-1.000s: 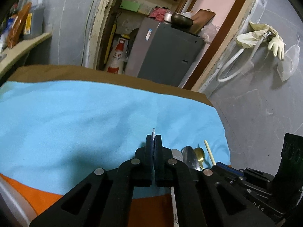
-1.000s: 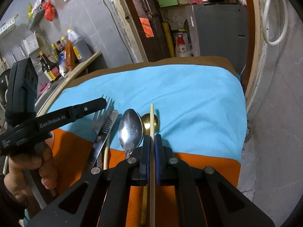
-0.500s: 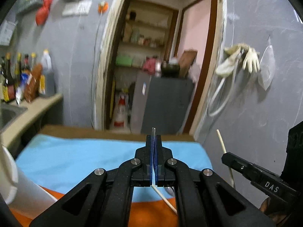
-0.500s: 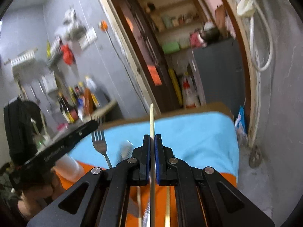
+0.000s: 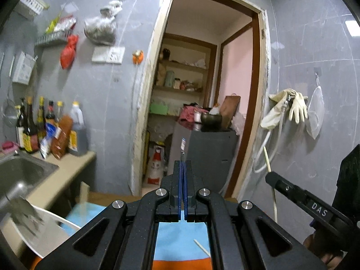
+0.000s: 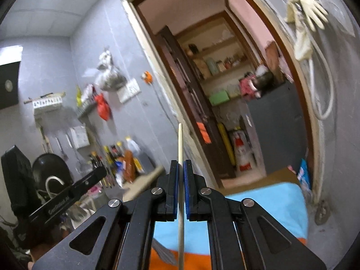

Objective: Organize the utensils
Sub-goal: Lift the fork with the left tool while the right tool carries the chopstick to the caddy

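In left wrist view, left claw [image 5: 182, 168] pointing at doorway, jaws pressed together on thin metal utensil edge [image 5: 182, 155]; utensil type unclear. Blue cloth [image 5: 180, 238] lying below, loose chopstick [image 5: 202, 247] resting on it. White bowl [image 5: 45, 229] sitting lower left, blurred.

In right wrist view, right claw [image 6: 180, 171] gripping wooden chopstick [image 6: 180, 180], held upright, raised above cloth-covered worktop [image 6: 270, 204]. Left claw [image 6: 96, 173] showing at left.
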A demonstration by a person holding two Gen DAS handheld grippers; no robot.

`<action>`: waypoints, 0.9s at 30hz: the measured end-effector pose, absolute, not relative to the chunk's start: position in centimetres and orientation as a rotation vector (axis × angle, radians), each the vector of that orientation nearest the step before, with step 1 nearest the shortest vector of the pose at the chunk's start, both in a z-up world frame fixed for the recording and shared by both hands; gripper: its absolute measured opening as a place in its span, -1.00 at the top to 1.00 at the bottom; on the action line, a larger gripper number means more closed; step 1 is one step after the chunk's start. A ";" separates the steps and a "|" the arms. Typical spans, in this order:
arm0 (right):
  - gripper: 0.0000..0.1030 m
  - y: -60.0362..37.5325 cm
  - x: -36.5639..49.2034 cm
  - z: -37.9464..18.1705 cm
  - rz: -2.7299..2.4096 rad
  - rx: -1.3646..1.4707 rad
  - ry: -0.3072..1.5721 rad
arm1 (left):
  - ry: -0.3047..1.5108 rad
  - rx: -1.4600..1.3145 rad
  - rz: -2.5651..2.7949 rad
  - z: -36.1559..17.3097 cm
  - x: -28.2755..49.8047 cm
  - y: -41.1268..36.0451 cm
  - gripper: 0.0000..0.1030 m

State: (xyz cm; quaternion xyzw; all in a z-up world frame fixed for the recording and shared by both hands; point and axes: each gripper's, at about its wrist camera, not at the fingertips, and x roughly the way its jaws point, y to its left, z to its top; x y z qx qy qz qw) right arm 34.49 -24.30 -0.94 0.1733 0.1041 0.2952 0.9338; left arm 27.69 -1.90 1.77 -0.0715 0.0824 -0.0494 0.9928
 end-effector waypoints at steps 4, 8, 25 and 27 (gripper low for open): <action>0.94 -20.9 33.7 1.2 0.625 0.327 0.154 | 0.149 -0.117 -0.063 3.8 26.5 0.5 1.00; 0.94 -17.4 32.9 3.1 0.643 0.292 0.114 | 0.122 -0.094 -0.011 5.5 25.0 3.7 1.00; 0.94 -7.0 32.6 4.7 0.762 0.371 0.070 | 0.047 -0.198 0.173 8.4 19.9 18.0 1.00; 0.94 -6.6 32.6 4.1 0.763 0.385 0.072 | 0.052 -0.191 0.190 7.9 19.7 18.6 1.00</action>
